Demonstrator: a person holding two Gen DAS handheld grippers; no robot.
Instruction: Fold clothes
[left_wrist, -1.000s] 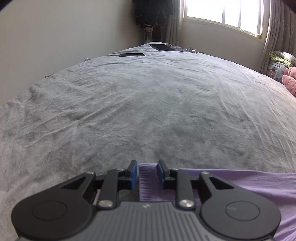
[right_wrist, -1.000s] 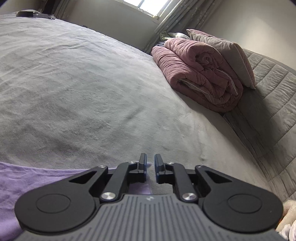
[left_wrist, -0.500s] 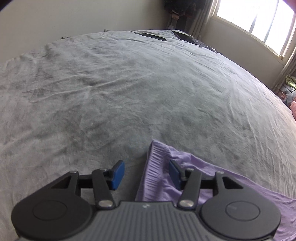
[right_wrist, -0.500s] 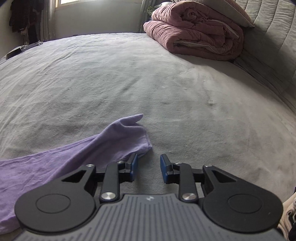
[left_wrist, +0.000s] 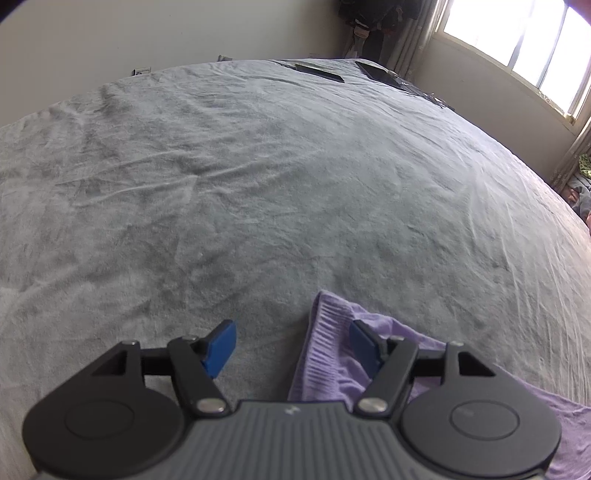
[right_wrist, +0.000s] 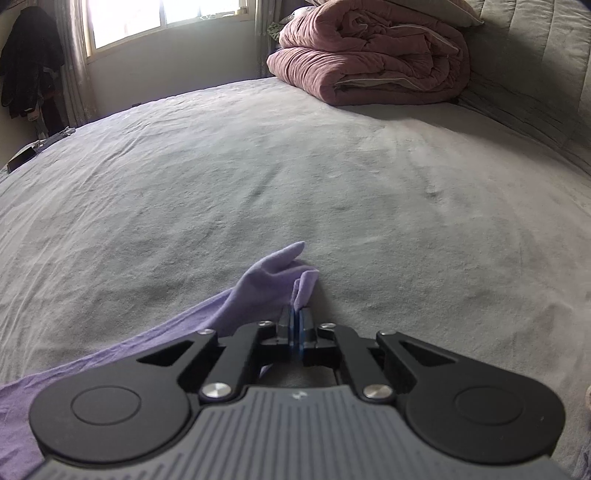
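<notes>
— Looking down my two tongs, where does the job stand?

— Barely begun, I judge. The purple garment (right_wrist: 258, 288) lies stretched along the near edge of the grey bed cover (left_wrist: 258, 184), with no fold that I can see.

— And your tongs?

— My right gripper (right_wrist: 295, 325) has its jaws pressed together on a raised corner of the cloth. My left gripper (left_wrist: 291, 347) is spread wide; the ribbed hem stands up between its blue pads (left_wrist: 221, 347), nearer the right one, with nothing pinching it.

— What is left?

— Everything, probably: closing the left on its end, then the folds themselves.

— What does each view add?

— The right view shows the pinch and a rolled pink quilt (right_wrist: 369, 62) near the headboard. Only the left shows the ribbed hem and dark flat things (left_wrist: 321, 72) at the far edge.
</notes>
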